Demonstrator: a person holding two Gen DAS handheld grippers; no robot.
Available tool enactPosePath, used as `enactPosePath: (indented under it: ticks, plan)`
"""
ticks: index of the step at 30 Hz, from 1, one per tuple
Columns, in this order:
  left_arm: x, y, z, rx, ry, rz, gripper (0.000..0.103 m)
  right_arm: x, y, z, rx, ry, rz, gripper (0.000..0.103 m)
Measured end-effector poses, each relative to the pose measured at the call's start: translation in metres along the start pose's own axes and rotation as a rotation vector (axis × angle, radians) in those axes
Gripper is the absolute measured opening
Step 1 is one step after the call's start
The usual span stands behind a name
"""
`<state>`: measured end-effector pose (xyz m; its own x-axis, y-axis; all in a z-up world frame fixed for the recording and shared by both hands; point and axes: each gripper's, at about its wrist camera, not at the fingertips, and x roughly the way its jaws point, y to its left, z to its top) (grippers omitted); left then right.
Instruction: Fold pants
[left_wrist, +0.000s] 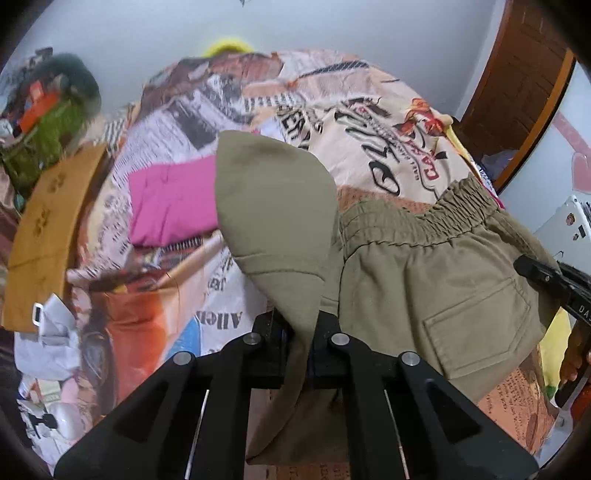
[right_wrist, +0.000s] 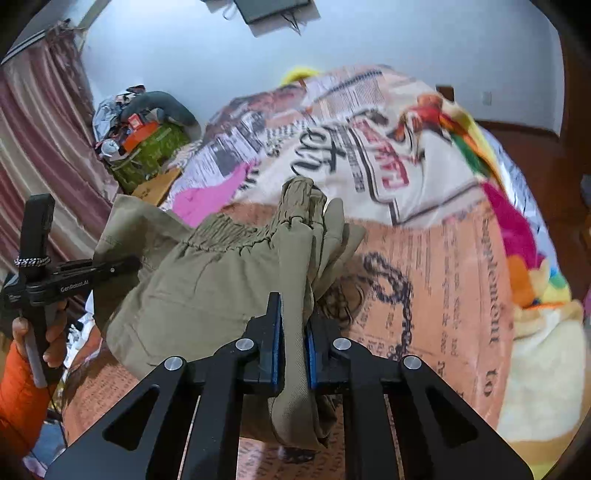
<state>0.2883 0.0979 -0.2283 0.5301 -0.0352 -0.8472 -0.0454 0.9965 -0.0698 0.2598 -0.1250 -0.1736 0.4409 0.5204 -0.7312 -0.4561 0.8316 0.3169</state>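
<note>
Olive-green cotton pants (left_wrist: 424, 280) with an elastic waistband hang lifted above a bed's newspaper-print blanket (left_wrist: 369, 122), beside a folded pink cloth (left_wrist: 173, 203); the left gripper (left_wrist: 301, 332) fingers pinch one edge, the right gripper (right_wrist: 295, 332) fingers clamp bunched fabric.

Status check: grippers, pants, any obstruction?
Left gripper shut on olive pants. Right gripper shut on the same pants, at the waistband end. Pink cloth lies beyond on the bedspread.
</note>
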Motion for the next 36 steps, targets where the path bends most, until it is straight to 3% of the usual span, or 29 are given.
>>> enactPosePath:
  ticks: [8, 18, 30, 36]
  plan:
    - [-0.038, 0.012, 0.014, -0.022, -0.094, 0.009, 0.007, -0.017, 0.026, 0.02, -0.063, -0.069, -0.005, 0.009]
    - [-0.073, 0.049, 0.055, -0.043, -0.223, 0.057, 0.007, -0.016, 0.065, 0.064, -0.142, -0.146, 0.0, 0.009]
    - [-0.056, 0.119, 0.103, -0.132, -0.303, 0.127, 0.006, 0.037, 0.103, 0.122, -0.194, -0.178, 0.015, 0.009]
    - [-0.021, 0.161, 0.126, -0.186, -0.283, 0.175, 0.006, 0.081, 0.12, 0.147, -0.215, -0.173, 0.027, 0.008]
